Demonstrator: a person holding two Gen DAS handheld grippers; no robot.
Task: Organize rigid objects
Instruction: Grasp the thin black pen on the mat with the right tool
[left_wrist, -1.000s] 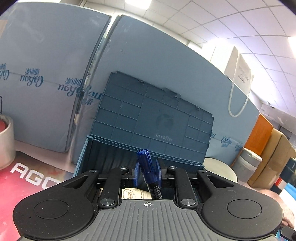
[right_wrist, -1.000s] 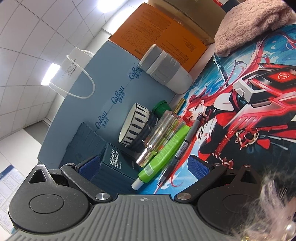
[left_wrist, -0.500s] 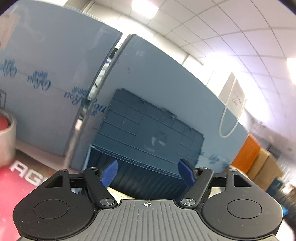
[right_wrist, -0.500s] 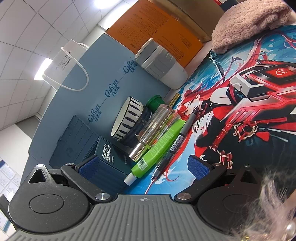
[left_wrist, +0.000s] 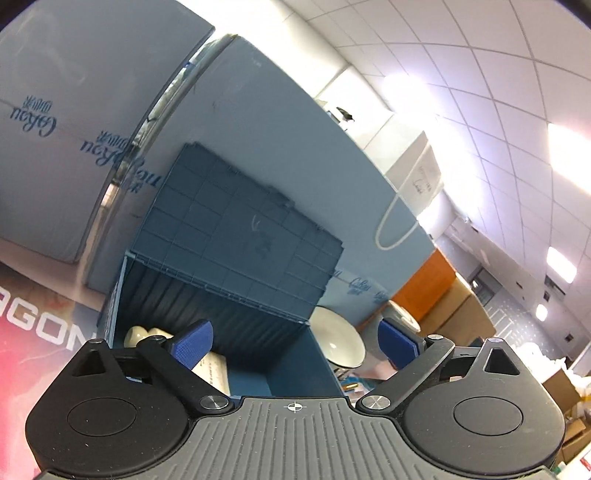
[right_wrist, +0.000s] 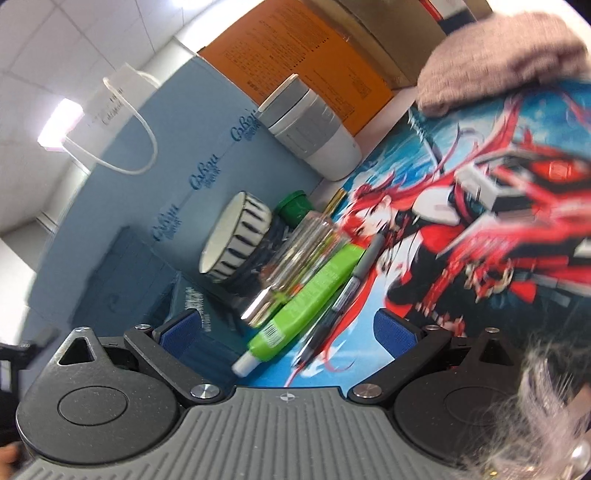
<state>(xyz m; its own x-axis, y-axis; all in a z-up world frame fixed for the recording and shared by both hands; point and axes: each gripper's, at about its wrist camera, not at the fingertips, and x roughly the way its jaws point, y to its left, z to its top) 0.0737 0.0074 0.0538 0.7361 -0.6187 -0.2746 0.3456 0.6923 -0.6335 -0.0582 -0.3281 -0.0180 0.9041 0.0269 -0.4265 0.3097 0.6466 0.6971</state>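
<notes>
Here the left tool (left_wrist: 293, 343) stands low in the centre of its view, and its jaws are opening, with nothing between the blue pads (left_wrist: 194, 345). It points at the open blue storage box (left_wrist: 288, 373), which fills the middle of the frame. The ribbed lid (left_wrist: 240, 229) of the box stands up and leans on a light blue panel (left_wrist: 258, 122) behind it. Inside the box, at the lower left, lie a cream-coloured object (left_wrist: 135, 336) and a white printed label or card (left_wrist: 212, 371); what they are exactly I cannot tell. Just right of the box a white bowl (left_wrist: 338, 341) sits on the surface.

In the right wrist view, which is a little blurred, the right tool (right_wrist: 290, 332) is also wide apart and holds nothing. Ahead of it, in the centre of the frame, several things lie close together on the printed mat (right_wrist: 480, 221): a green tube (right_wrist: 306, 299), a clear glass bottle (right_wrist: 291, 266) touching it on the left, and a grey pen (right_wrist: 343, 291) just beside it on the right. Behind them are a striped bowl (right_wrist: 236, 236) and a green cap (right_wrist: 293, 206). A dark box with white lettering (right_wrist: 199, 314) is at the lower left, near the left pad. A grey and white container (right_wrist: 314, 129) stands in the upper middle, and a pink knitted cloth (right_wrist: 498, 55) lies in the upper right.
</notes>
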